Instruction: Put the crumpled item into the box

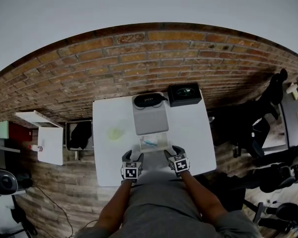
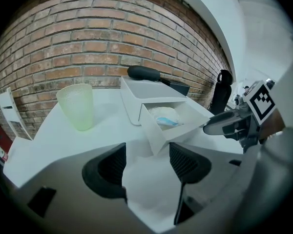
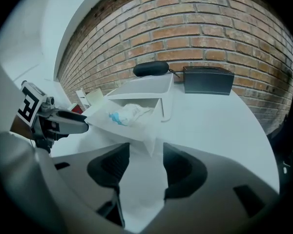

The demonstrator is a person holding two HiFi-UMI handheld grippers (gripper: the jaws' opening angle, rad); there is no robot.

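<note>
The crumpled item point(image 2: 165, 116), white with a blue streak, already lies inside the open white box point(image 2: 154, 133) on the table point(image 2: 102, 130). It sits just ahead, midway between my left gripper point(image 2: 147, 157) and right gripper point(image 3: 146, 162). Both hold their jaws apart, each facing a box corner and clamping nothing.

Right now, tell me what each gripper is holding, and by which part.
Nothing is held. The left gripper and the right gripper both stand open, close to the box; the crumpled item lies inside it.
</note>
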